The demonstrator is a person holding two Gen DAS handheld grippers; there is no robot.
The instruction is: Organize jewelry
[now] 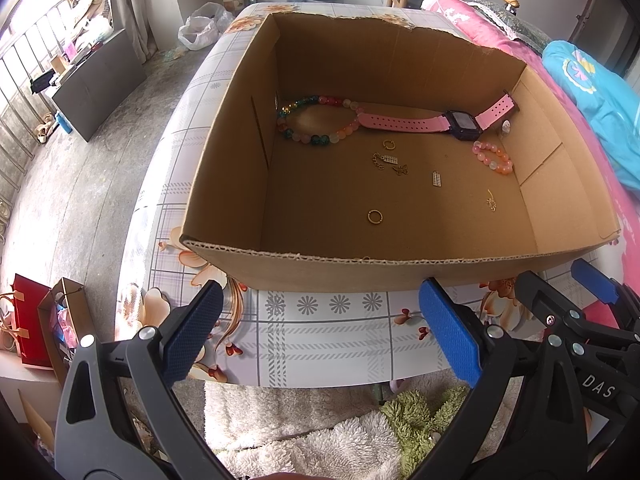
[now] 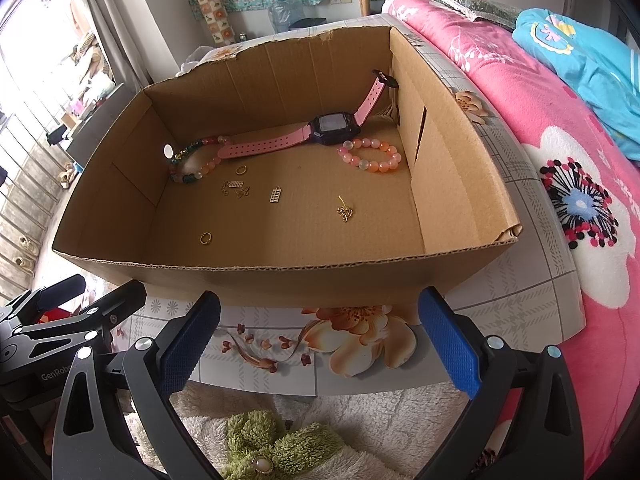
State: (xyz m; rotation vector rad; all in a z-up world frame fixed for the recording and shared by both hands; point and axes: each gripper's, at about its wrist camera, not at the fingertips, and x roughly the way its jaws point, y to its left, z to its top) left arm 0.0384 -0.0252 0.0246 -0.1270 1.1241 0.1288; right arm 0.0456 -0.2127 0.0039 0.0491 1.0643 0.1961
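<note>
Floral table edge: both hand-held grippers apart, before box

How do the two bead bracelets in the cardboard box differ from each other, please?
The pink bracelet has pink, orange and pale beads only; the colourful bracelet adds green, blue and red ones. The pink bracelet forms a smaller loop than the colourful bracelet. The pink bracelet lies by the watch face near the box's right wall; the colourful bracelet lies in the far left corner, under the strap's end. Both rest flat on the box floor.
</note>
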